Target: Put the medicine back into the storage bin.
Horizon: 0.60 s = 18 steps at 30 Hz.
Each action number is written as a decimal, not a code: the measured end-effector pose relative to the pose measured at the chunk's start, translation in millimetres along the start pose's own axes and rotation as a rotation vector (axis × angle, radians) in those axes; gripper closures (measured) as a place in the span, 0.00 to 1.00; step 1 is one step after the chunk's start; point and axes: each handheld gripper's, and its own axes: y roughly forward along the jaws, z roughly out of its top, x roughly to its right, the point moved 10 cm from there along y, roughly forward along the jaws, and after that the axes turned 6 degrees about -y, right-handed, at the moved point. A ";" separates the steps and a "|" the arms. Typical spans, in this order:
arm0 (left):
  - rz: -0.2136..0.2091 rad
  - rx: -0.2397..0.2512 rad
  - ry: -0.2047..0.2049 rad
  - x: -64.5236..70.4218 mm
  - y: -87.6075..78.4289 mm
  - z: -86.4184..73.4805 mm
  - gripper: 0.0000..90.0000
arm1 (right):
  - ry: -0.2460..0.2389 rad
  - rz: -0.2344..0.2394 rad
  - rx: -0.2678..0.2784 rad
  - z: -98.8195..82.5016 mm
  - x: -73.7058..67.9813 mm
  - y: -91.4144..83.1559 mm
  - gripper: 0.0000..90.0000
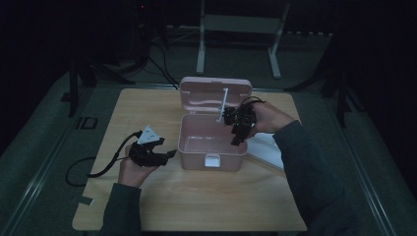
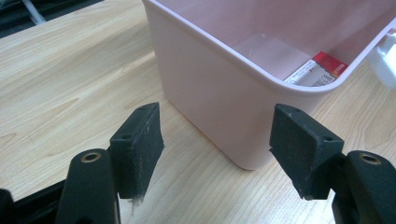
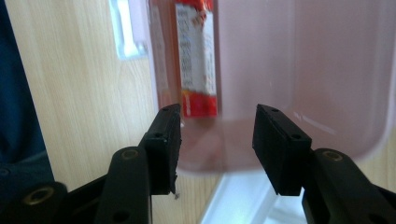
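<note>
A: Where does everything sit?

B: The pink box point(image 1: 212, 140) stands mid-tabletop, toward the far edge, with its lid point(image 1: 215, 93) tipped up behind it. A red-and-white packet point(image 3: 196, 56) lies on the box floor along one wall. A white tray point(image 1: 268, 147) rests on the tabletop just beside the box's right side.

A: And the claws?

B: The left gripper point(image 1: 164, 152) rests near the box's left wall, jaws spread, nothing between them; in the left gripper view the box corner point(image 2: 247, 116) is just ahead of the pads. The right gripper point(image 1: 238, 132) hangs over the box's right rim point(image 3: 219, 170), pointing down inside. Its jaws stand apart and empty, with the packet beyond the fingertips, not between them.

A: What might go wrong here?

B: I think the rim is the risk. If the right claw moves sideways while this low, a jaw could catch the wall and drag or tip the light box, since the left claw isn't holding it. And if the lid is to be shut, it could come down on the claw.
</note>
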 end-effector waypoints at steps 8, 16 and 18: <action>0.004 -0.004 0.003 -0.8 -1.1 -0.4 0.38 | 0.081 -0.013 0.023 -32.5 5.8 -11.8 0.54; 0.003 -0.004 0.001 -0.1 -1.2 -0.3 0.38 | 0.169 -0.016 0.034 -71.5 13.5 -9.7 0.51; 0.002 -0.006 0.003 -0.1 -0.9 -0.5 0.38 | 0.202 -0.017 0.048 -80.0 18.3 -8.7 0.50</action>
